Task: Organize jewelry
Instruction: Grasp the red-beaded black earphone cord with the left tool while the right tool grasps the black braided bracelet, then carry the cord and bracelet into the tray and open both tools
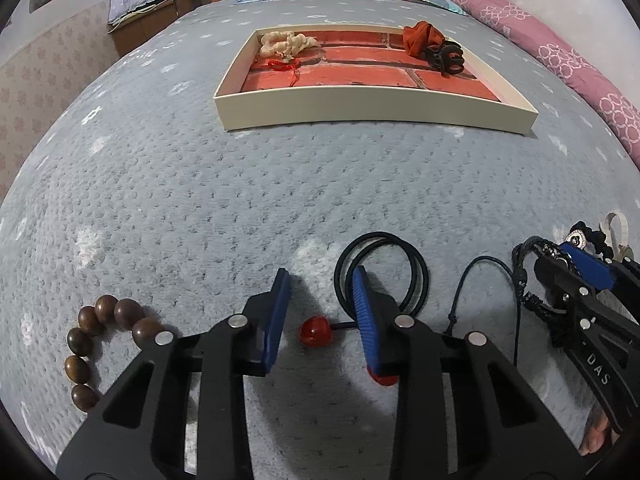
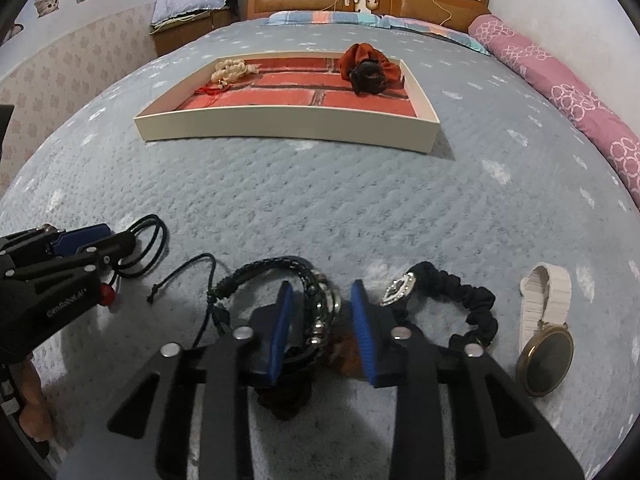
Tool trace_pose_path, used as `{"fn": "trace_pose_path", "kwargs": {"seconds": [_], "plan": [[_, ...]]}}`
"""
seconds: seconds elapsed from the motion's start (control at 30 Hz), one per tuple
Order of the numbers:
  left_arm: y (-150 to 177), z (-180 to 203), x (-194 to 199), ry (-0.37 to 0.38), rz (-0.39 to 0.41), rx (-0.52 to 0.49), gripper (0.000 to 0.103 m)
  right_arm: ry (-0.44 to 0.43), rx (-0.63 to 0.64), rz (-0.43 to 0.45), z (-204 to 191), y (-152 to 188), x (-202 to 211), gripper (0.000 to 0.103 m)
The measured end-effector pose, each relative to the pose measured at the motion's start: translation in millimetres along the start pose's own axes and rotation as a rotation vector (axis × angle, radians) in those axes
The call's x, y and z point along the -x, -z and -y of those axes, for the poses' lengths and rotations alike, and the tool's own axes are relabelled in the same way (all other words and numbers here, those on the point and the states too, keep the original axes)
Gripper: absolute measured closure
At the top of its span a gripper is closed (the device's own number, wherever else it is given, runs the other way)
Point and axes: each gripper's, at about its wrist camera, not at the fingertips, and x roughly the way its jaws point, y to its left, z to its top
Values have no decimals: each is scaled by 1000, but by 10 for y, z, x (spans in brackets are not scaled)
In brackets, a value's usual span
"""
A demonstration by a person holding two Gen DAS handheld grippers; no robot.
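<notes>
My left gripper (image 1: 322, 308) points down at the grey-blue bedspread, open. A red bead (image 1: 316, 330) of a black elastic hair tie (image 1: 384, 264) lies between its blue pads with a gap on each side. The right pad rests over the tie's loops. My right gripper (image 2: 322, 312) is shut on a black braided bracelet (image 2: 320, 308) with metal beads. The bracelet's thin cord (image 2: 188, 268) trails to the left. The left wrist view shows the right gripper (image 1: 560, 256) at the far right. The cream tray (image 1: 372, 114) with a brick-print floor lies farther up the bed.
The tray holds a cream bead strand (image 1: 286, 42), an orange scrunchie (image 1: 420, 38) and a black claw clip (image 1: 446, 58). A wooden bead bracelet (image 1: 100, 336) lies left of my left gripper. Right of my right gripper lie a black scrunchie (image 2: 460, 296) and a white watch (image 2: 544, 320).
</notes>
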Motion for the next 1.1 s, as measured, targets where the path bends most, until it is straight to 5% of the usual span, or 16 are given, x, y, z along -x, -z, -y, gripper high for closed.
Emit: {"fn": "trace_pose_path", "kwargs": {"seconds": [0.17, 0.33, 1.1], "plan": [[-6, -13, -6, -3, 0, 1, 80, -9, -11, -3, 16, -3, -3, 84], [-25, -46, 3, 3, -4, -3, 98, -10, -11, 4, 30, -37, 15, 85], [-468, -199, 372, 33, 96, 30, 102, -20, -44, 92, 141, -498, 202, 85]]}}
